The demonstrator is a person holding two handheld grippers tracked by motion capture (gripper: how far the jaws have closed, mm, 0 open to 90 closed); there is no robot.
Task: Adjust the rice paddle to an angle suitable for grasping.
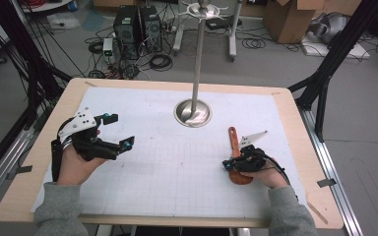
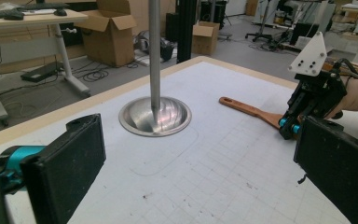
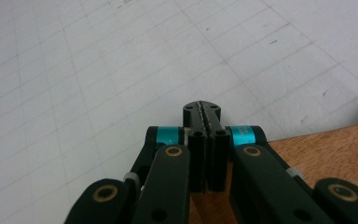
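A wooden spatula [image 1: 233, 140] lies on the white grid mat [image 1: 177, 167] at the right, its handle pointing away from me. My right gripper [image 1: 226, 164] sits over the spatula's wide near end, pointing left. In the right gripper view its jaws [image 3: 207, 109] are pressed together with nothing between them, and the wood [image 3: 335, 149] lies beneath them. I cannot tell whether they touch it. My left gripper [image 1: 121, 130] stands open at the left of the mat, holding nothing. The left gripper view looks between its wide-apart jaws [image 2: 200, 172] at the spatula [image 2: 251, 109] and the right gripper [image 2: 289, 128].
A metal stand with a round dished base [image 1: 193, 113] and a tall pole [image 1: 197, 54] rises from the far middle of the mat. The wooden table rim [image 1: 295, 128] frames the mat. Black frame legs, cables and boxes stand on the floor beyond.
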